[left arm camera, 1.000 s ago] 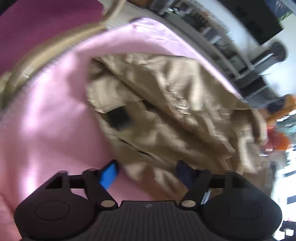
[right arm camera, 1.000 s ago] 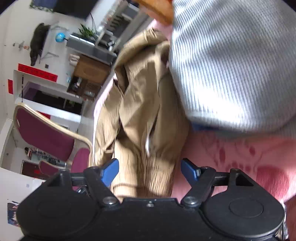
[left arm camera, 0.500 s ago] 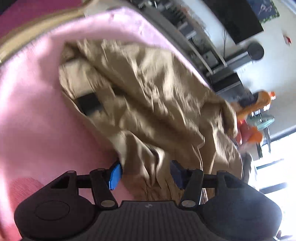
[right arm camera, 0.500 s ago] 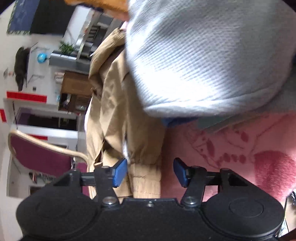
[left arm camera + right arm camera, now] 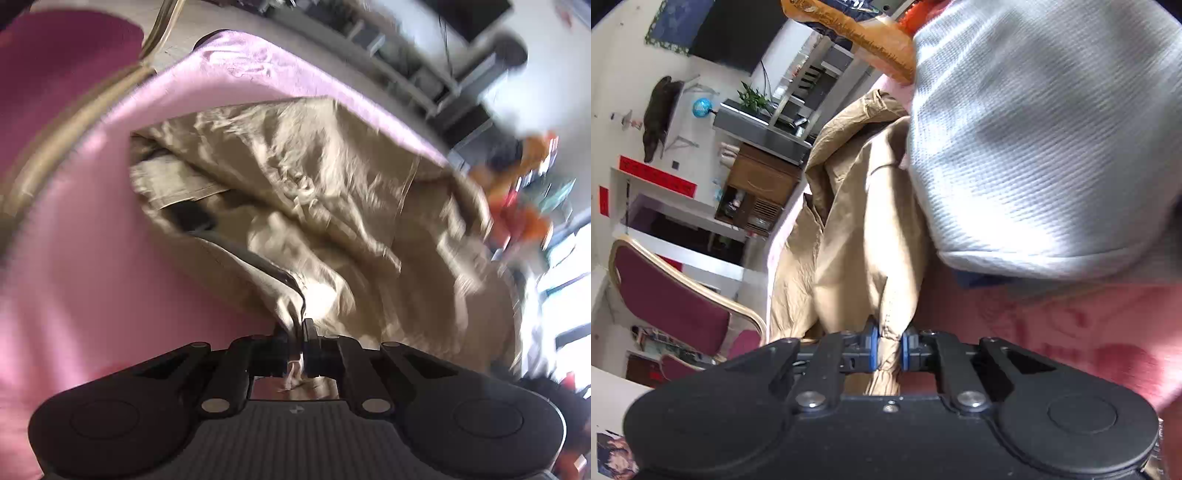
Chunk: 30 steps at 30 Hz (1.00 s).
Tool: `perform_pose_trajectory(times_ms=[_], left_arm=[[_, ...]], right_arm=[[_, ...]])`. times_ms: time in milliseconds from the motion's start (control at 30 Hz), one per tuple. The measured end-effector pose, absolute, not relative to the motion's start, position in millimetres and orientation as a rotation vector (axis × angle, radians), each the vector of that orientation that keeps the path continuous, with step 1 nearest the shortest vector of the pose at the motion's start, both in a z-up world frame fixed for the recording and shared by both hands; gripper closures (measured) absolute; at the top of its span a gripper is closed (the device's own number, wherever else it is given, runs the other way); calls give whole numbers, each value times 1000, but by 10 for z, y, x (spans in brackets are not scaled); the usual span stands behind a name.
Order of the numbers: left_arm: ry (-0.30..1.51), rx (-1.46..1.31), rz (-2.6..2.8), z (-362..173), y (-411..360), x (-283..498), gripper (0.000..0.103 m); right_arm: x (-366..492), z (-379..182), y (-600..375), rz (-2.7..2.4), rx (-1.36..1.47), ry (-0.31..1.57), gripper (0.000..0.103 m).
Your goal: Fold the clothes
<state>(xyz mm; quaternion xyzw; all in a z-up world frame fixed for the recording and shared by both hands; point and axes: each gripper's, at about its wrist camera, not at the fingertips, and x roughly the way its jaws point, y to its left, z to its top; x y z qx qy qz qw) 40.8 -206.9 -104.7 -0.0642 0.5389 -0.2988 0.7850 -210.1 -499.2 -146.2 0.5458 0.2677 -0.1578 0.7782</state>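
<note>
Both jaws closing, tan garment pinched between.

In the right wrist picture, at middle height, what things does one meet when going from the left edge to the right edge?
Maroon chair → tan garment, pinched lower down by the closing right gripper → pale grey knit cloth.
</note>
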Motion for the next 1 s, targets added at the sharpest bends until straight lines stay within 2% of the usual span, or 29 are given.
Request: perform_pose_trajectory(times_ms=[133,200,233,400,467,500,533,567,667,700,733,767,900,1000], left_arm=[[1137,16,-613,-1173,-2199,328,87],[1116,52,-605,-1254,-2216,299,74],[1112,34,-610,-1298,-2191,298,68],[1103,-18,-614,-1348,-2101,279,56],[1111,-4,-645,-1368,-2160,247,53],[1102,8,-671,-1365,-2198,227,54],[1089,22,-700,-1358,-2239,207,58],[1101,11,-730,-1371,-2273,213,58],[1110,-38,-733,-1426,-2292,267,61],[1117,-61,-723,-1428,-2264,299,65],[1127,-86,-713,-1427,-2231,333,85],[1145,-112,-702,-1410,-2185,368,98],[1185,-212,-686,-1167,-2015,499,101],[1109,-295,-737,-503,-1971,648,101]], right_arm=[[-2024,-1626,-4959,-387,1157,734,91],[-1954,-1707,-4954,-400,1158,774,90],[-1965,-1700,-4972,-397,1170,758,87],[-2001,-1721,-5027,-345,1243,694,74],[-1969,-1745,-5002,-342,1229,703,64],[-1964,-1764,-4995,-343,1224,706,60],[-1959,-1782,-4988,-344,1220,709,52],[-1953,-1800,-4981,-344,1215,711,48],[-1929,-1816,-4972,-341,1201,701,47],[-1938,-1812,-4955,-350,1187,702,47],[-1943,-1808,-4933,-359,1173,705,62],[-1927,-1802,-4874,-373,1156,717,91],[-1986,-1572,-4799,-363,1152,670,92],[-1845,-1093,-4784,-279,1198,570,93]])
